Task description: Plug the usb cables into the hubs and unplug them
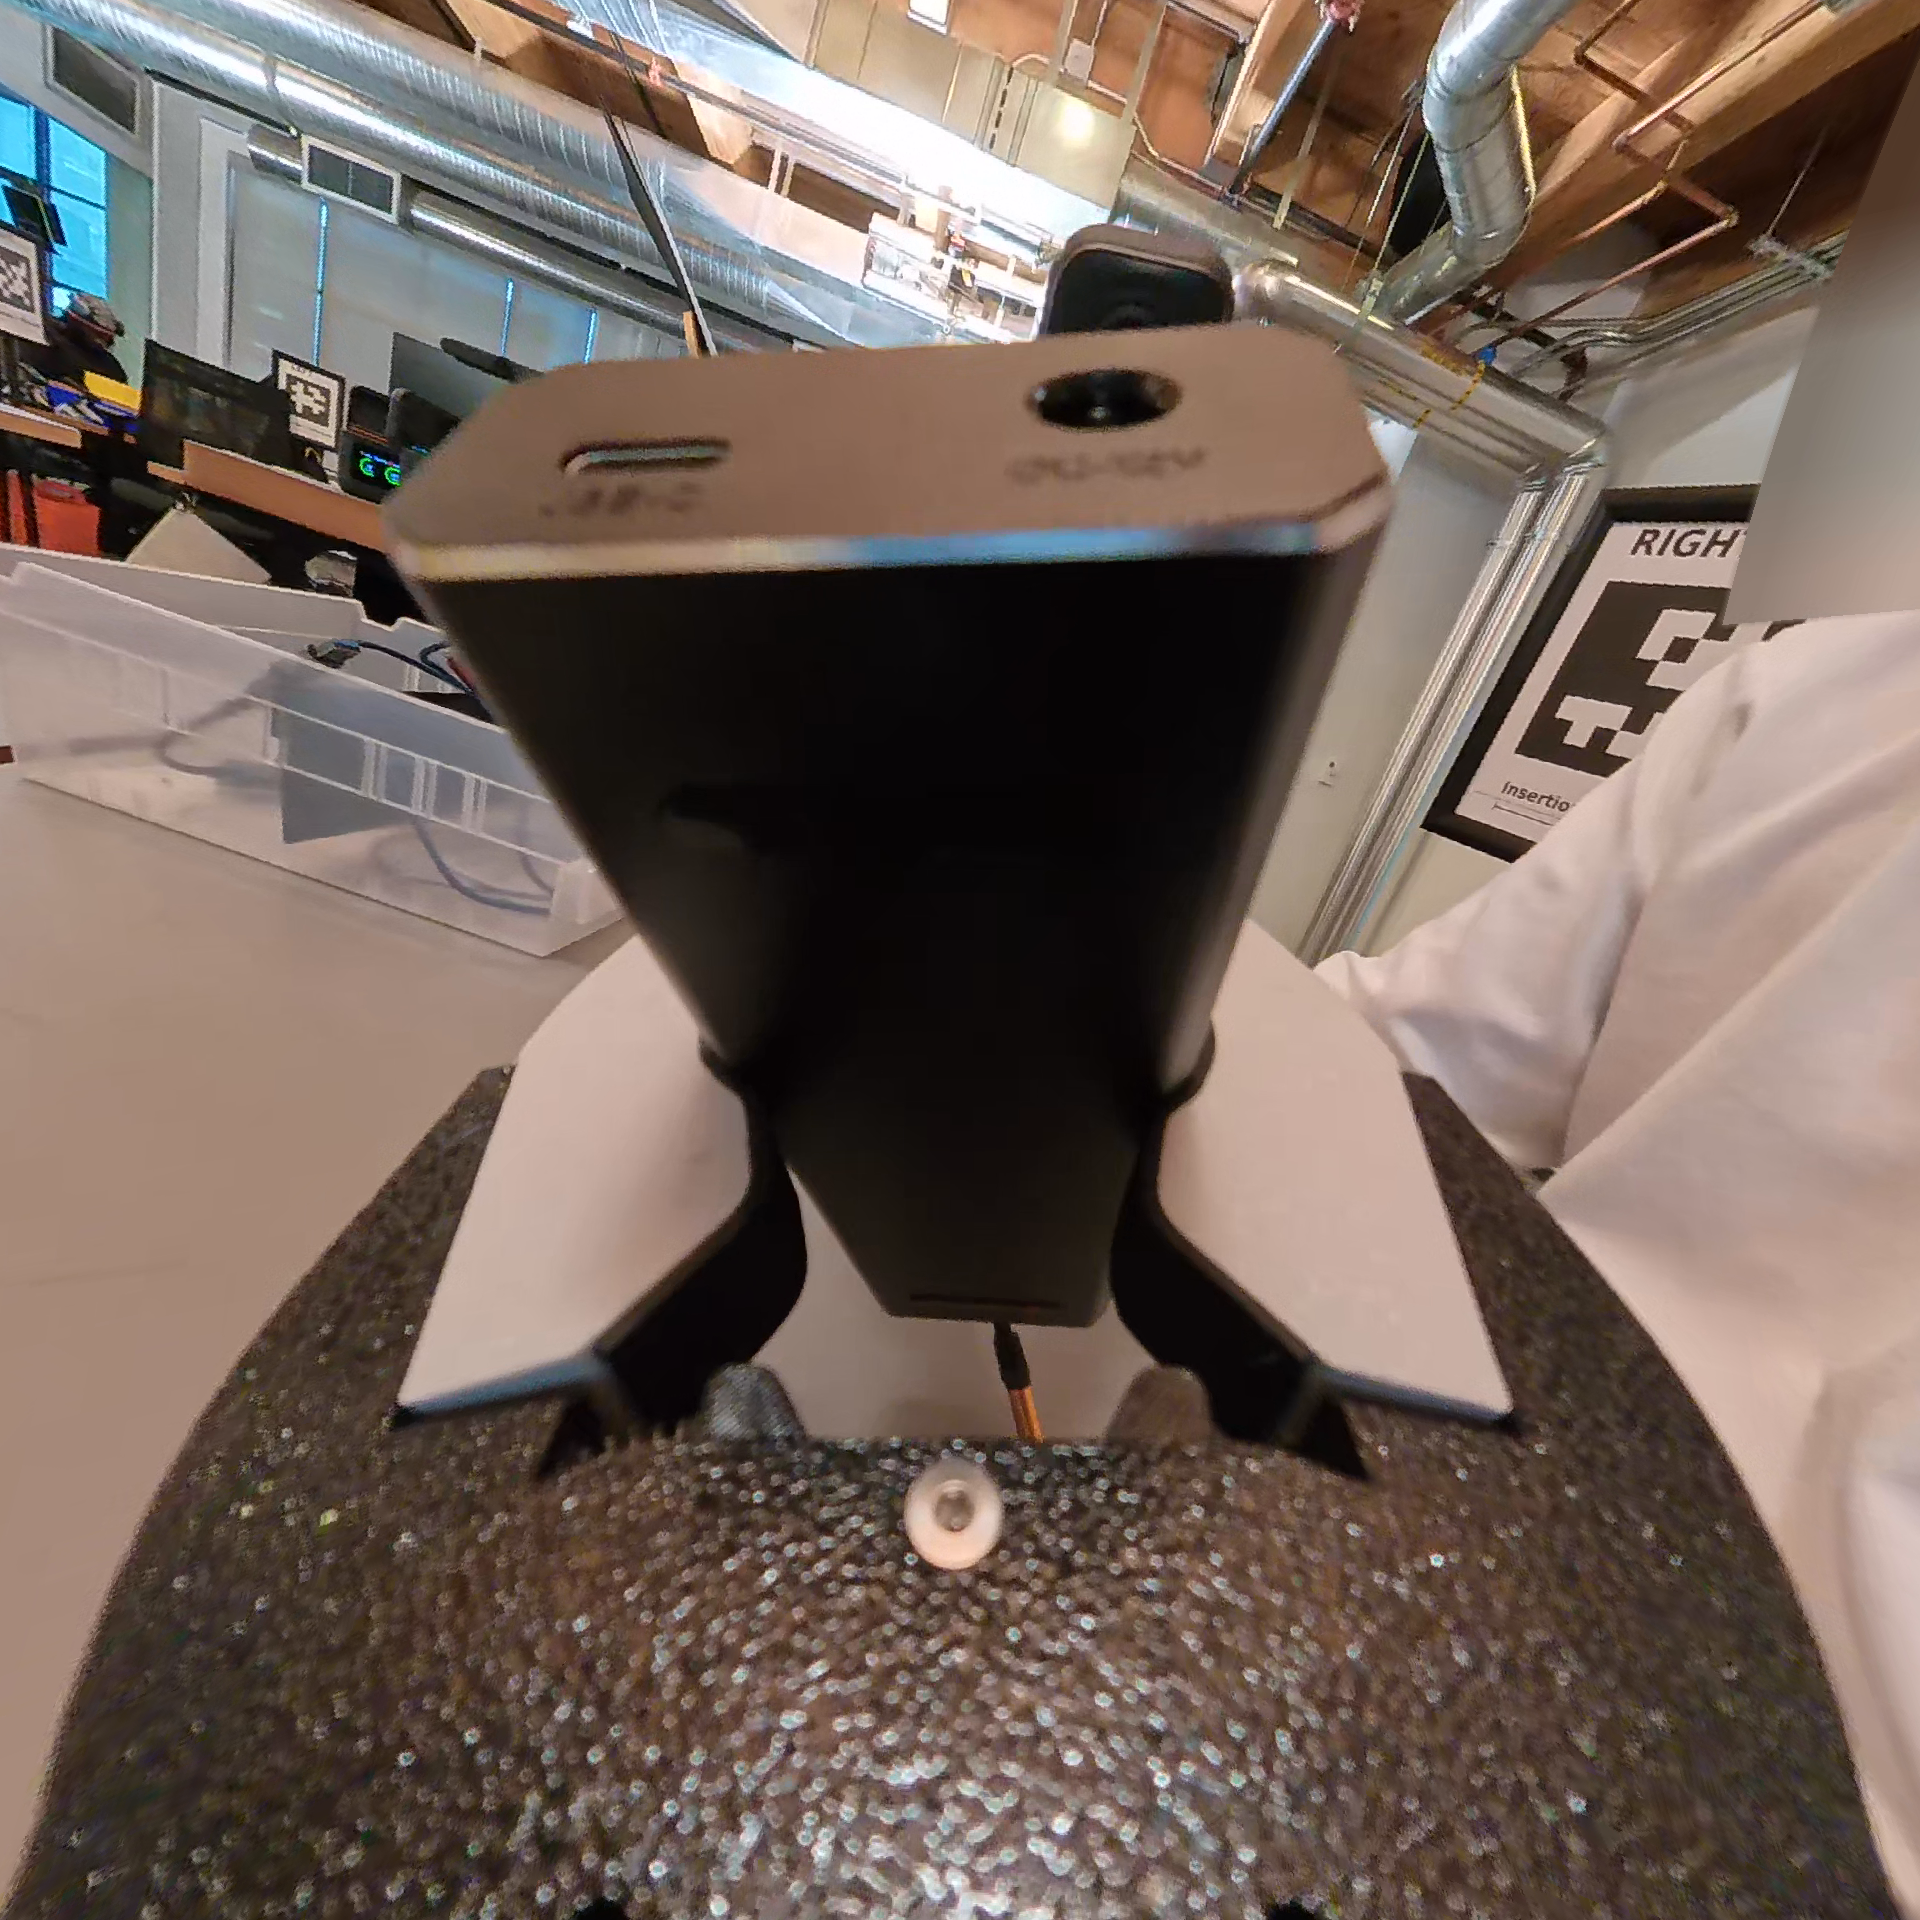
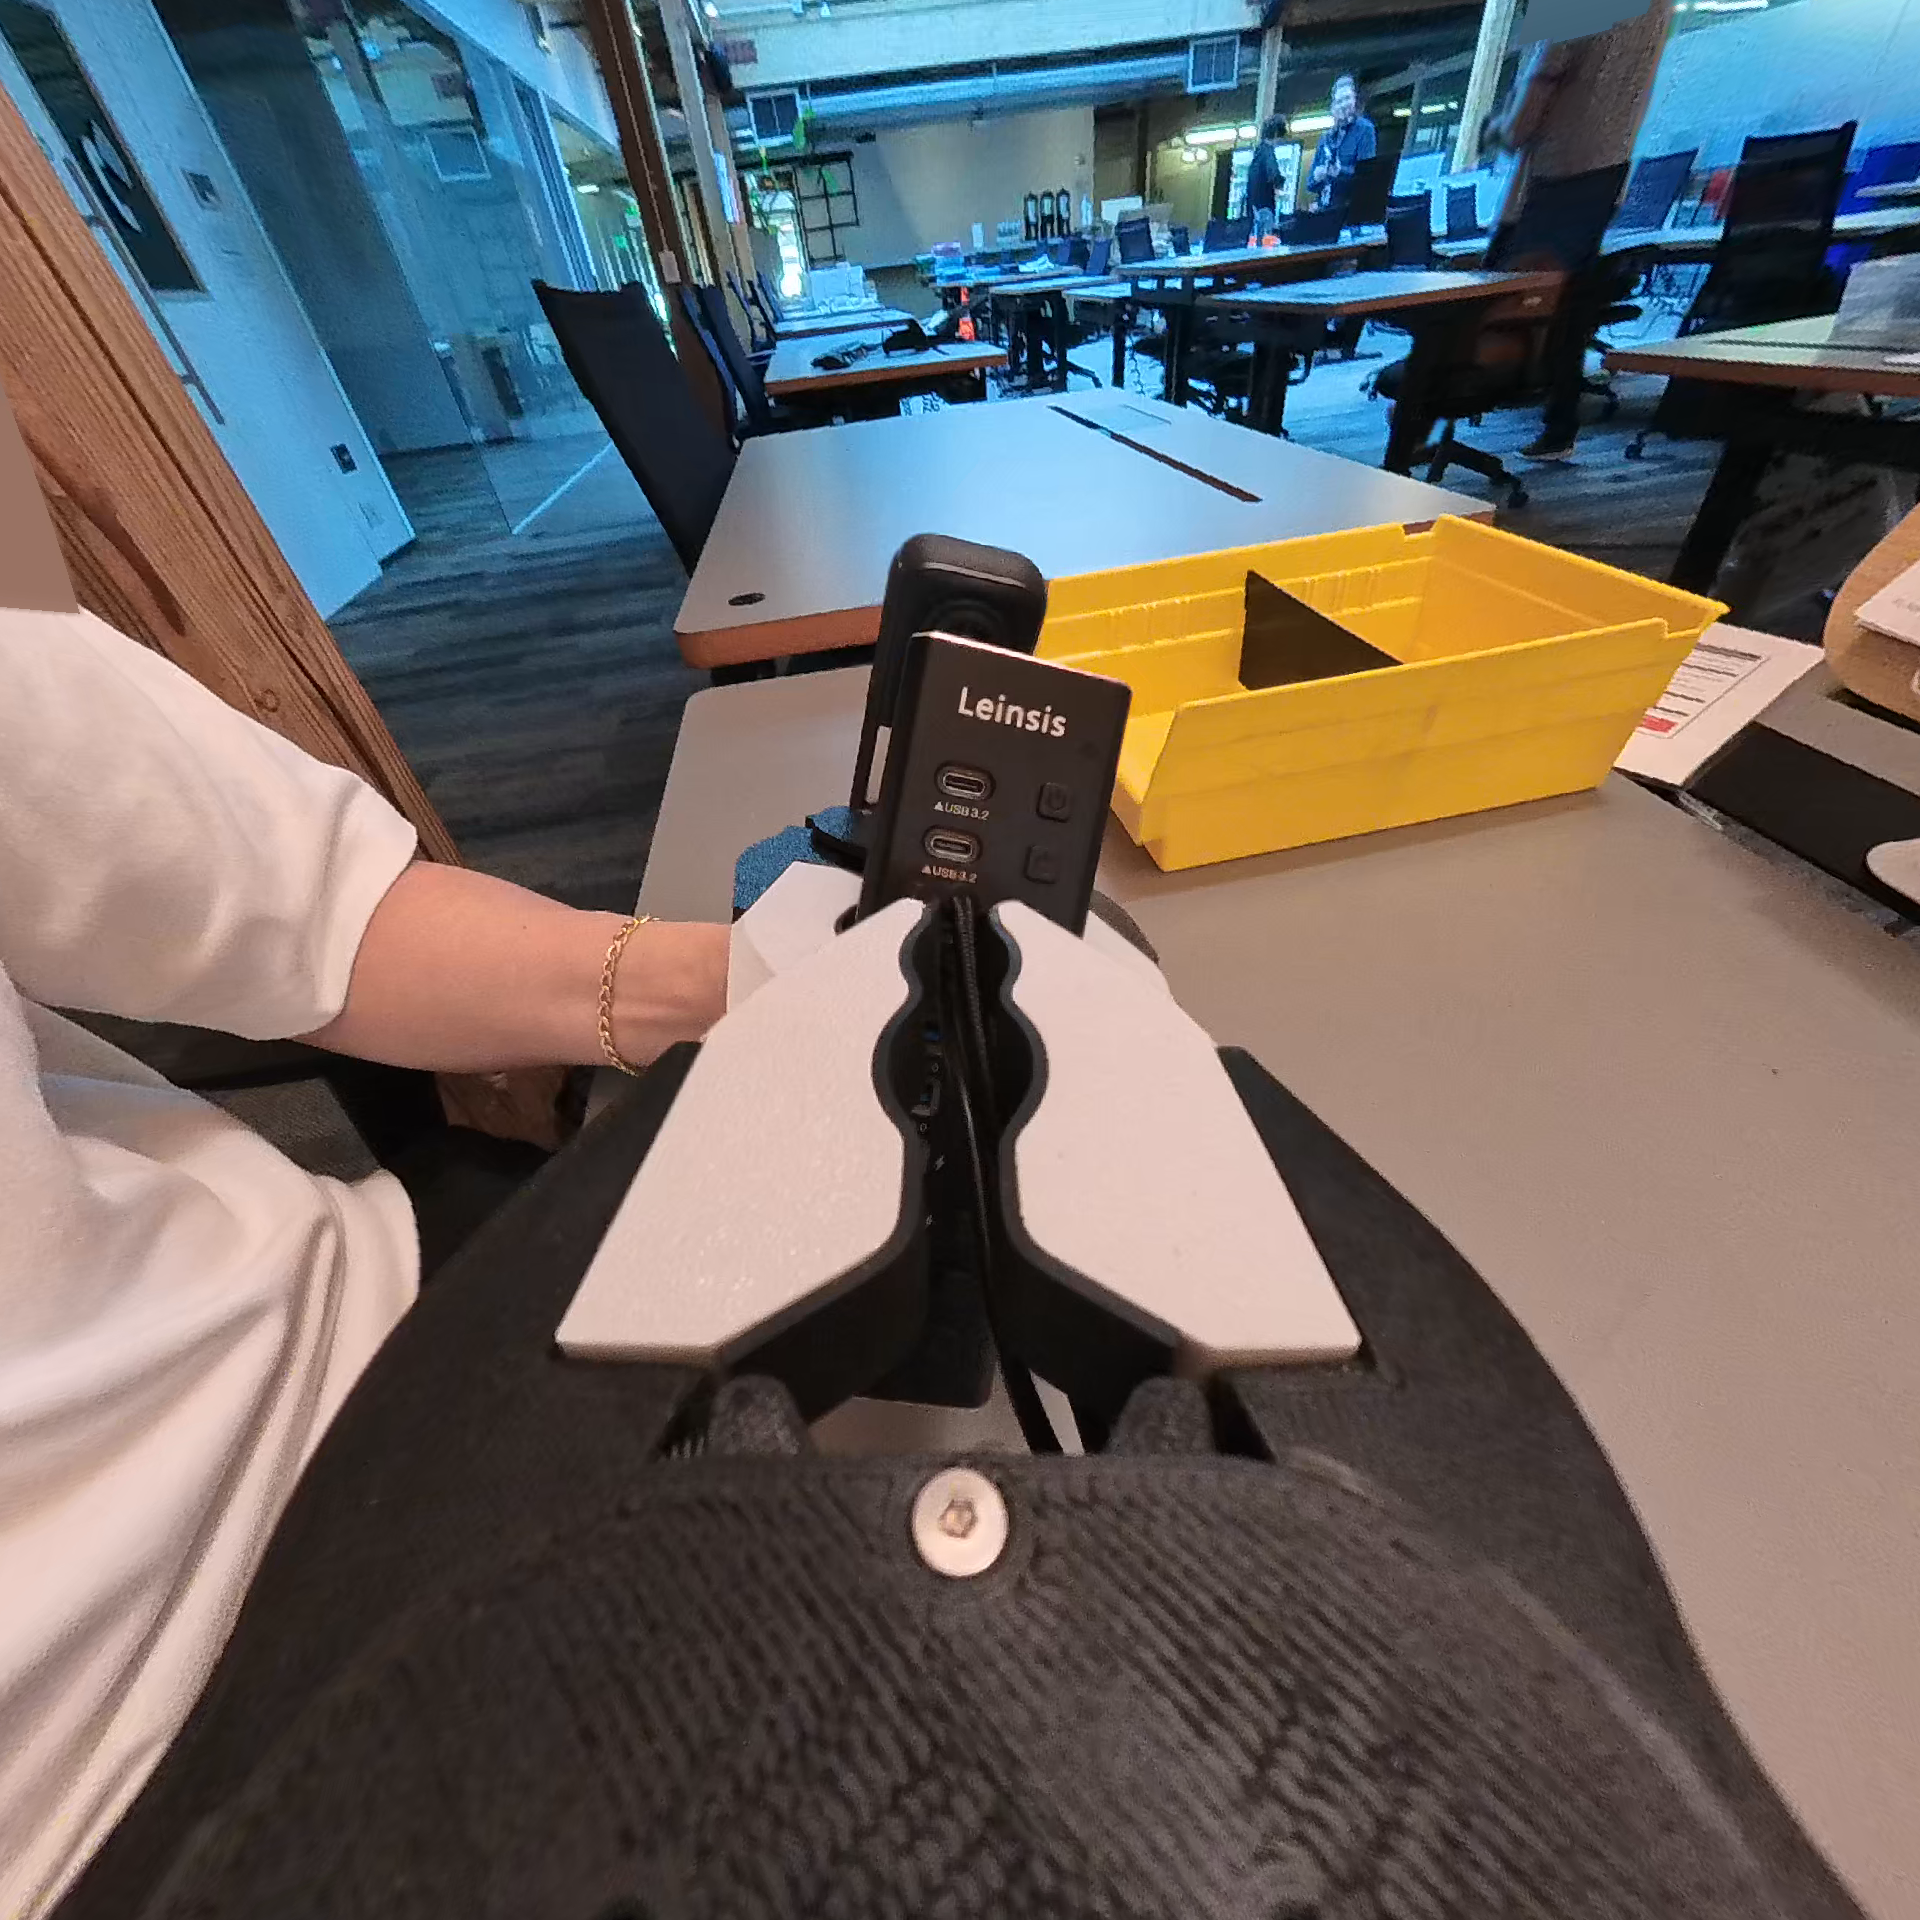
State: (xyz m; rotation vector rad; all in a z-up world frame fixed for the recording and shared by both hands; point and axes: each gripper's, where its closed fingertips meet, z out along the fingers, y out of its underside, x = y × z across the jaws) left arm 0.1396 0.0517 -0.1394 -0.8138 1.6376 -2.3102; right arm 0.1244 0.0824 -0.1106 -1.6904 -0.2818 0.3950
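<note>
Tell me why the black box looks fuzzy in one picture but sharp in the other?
Left wrist view: the hub sits very near the lens, so its end and ports are soft, and the wide lens bends the pipes. Right wrist view: the hub is farther off, so its ports look crisp.

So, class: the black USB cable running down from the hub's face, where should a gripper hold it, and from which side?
Grip the black cable right at its plug end against the hub, closing across its thin width from the sides; lower down it is slack. The right gripper already straddles it there.
</note>
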